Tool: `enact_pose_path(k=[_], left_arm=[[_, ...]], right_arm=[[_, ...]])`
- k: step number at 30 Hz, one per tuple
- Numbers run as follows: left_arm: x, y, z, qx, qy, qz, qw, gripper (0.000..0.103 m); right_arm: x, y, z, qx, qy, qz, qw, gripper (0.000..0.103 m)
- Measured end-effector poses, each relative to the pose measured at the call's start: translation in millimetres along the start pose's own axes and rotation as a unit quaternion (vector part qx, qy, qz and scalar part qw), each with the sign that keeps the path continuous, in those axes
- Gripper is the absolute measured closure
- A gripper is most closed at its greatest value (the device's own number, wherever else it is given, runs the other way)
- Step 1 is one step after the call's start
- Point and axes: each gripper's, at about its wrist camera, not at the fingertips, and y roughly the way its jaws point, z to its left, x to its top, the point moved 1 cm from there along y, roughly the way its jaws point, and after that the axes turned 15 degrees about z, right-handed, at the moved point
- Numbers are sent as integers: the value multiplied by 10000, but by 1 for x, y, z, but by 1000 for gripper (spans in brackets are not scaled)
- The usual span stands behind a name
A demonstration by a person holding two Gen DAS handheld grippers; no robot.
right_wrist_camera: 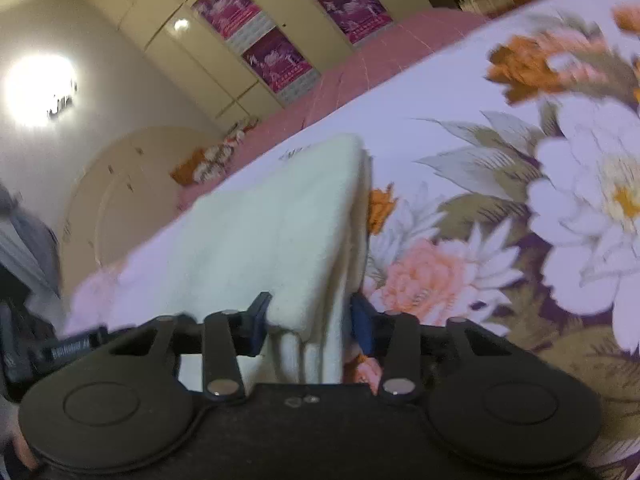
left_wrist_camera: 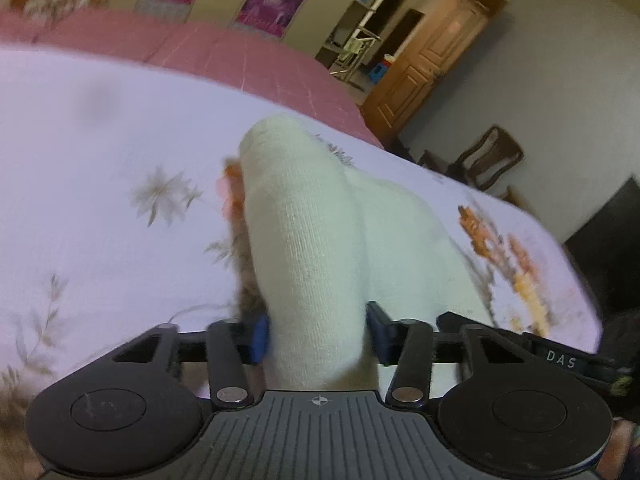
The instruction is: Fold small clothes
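A small cream-white knitted garment (left_wrist_camera: 316, 224) hangs from both grippers above a white floral bedsheet (left_wrist_camera: 100, 184). My left gripper (left_wrist_camera: 318, 330) is shut on one end of it, and the cloth bunches between the blue pads and drapes away from me. My right gripper (right_wrist_camera: 310, 320) is shut on the other end of the garment (right_wrist_camera: 272, 236), where several folded layers show between its jaws. The cloth hides both sets of fingertips.
The bedsheet (right_wrist_camera: 500, 208) has large orange and white flowers. A pink quilt (left_wrist_camera: 224, 56) lies along the far side of the bed. A wardrobe (right_wrist_camera: 224, 52) stands behind. A wooden door (left_wrist_camera: 432, 60) and a chair (left_wrist_camera: 488, 156) stand past the bed edge.
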Motion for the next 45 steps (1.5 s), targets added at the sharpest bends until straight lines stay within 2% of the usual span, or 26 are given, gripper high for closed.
enact_pose_path(k=[2, 4, 7, 11, 17, 21, 26, 29, 30, 31, 33, 35, 36, 38, 39, 41, 43, 45], left_arm=[[2, -6, -13, 264, 276, -76, 9992, 64], [2, -15, -19, 399, 456, -133, 9981, 66], [0, -38, -22, 471, 559, -283, 9969, 66], [-3, -77, -14, 605, 655, -490, 9948, 66], [-26, -139, 30, 1030, 507, -636, 9914, 66], [-53, -171, 73, 1330, 262, -587, 9890, 66], [-85, -188, 113, 1617, 43, -373, 9861, 66], [-99, -181, 130, 1626, -90, -206, 9864, 65], [-102, -177, 136, 1607, -166, -183, 9867, 61], [-106, -174, 140, 1598, -236, -231, 9866, 58], [-113, -175, 149, 1668, -340, -425, 9845, 39], [-119, -176, 155, 1764, -437, -542, 9819, 28], [-127, -179, 156, 1790, -472, -596, 9809, 27], [-133, -191, 155, 1847, -514, -764, 9785, 27], [-134, -202, 152, 1990, -427, -927, 9747, 34], [-128, -215, 141, 2116, -158, -1175, 9701, 40], [-110, -215, 135, 1916, 42, -1294, 9729, 41], [-91, -199, 130, 1874, 198, -1148, 9754, 41]], right_arm=[[-2, -4, 16, -423, -342, -89, 9985, 74], [-6, -7, 39, -872, -747, -233, 9931, 76], [-14, -17, 67, -1160, -1077, -446, 9864, 77], [-19, -31, 98, -1086, -1268, -545, 9845, 77], [-28, -18, 160, -800, -1533, -512, 9836, 77], [-47, 5, 199, -487, -1708, -333, 9835, 77], [-75, 36, 235, -107, -1871, 29, 9823, 77], [-88, 50, 245, -31, -1903, 246, 9814, 77], [-91, 54, 245, -32, -1898, 307, 9813, 77], [-93, 59, 243, -91, -1885, 374, 9813, 77], [-90, 68, 233, -172, -1779, 504, 9826, 77], [-90, 73, 221, -100, -1647, 585, 9846, 76], [-88, 73, 218, -31, -1580, 609, 9855, 76], [-90, 65, 216, -20, -1587, 611, 9854, 73], [-88, 59, 216, -58, -1641, 582, 9847, 72], [-85, 39, 223, -202, -1859, 148, 9823, 72], [-75, 31, 225, -230, -1929, -105, 9809, 78], [-63, 40, 229, -163, -1984, -2, 9800, 81]])
